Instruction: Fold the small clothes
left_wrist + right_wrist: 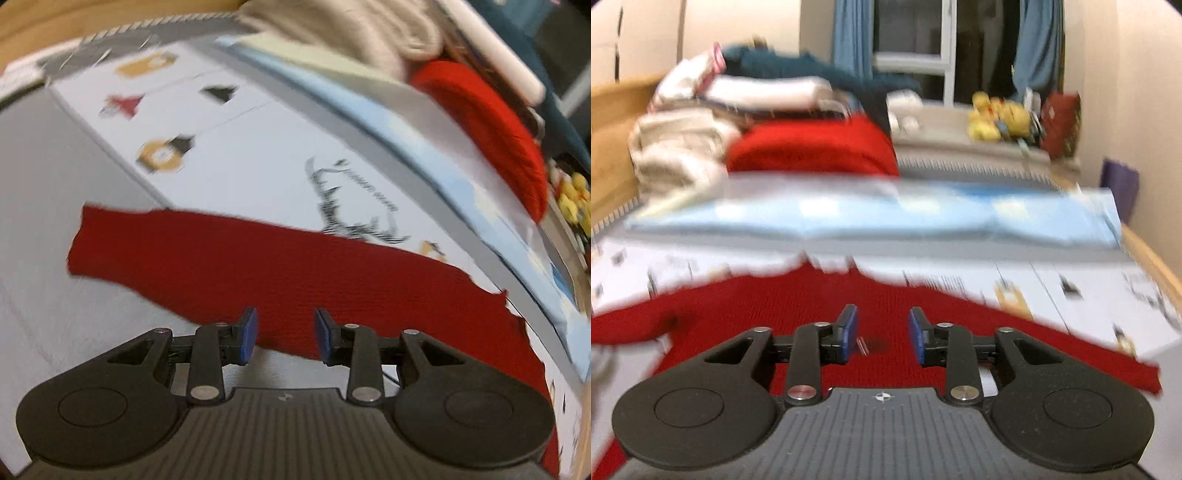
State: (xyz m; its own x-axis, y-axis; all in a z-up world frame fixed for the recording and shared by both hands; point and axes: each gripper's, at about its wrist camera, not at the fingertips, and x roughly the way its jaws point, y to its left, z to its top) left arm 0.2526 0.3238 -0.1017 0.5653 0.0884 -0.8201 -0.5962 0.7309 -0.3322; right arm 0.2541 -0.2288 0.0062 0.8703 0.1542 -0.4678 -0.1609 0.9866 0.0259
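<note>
Holding both tools above the bed, I am keeping the left gripper (284,334) and right gripper (883,334) partly parted, gripping nothing. Below them the dark red knitted garment (280,273) is lying flat on white printed sheet (258,147).

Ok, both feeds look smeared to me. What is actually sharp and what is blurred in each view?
Left wrist view: the left gripper is crisp, the dark red knit garment fairly clear, the printed white sheet streaked, with fisheye bending of the edges. Right wrist view: the right gripper is sharp, but the garment's far edge, the folded red pile and the yellow toys are heavily motion-blurred.
</note>
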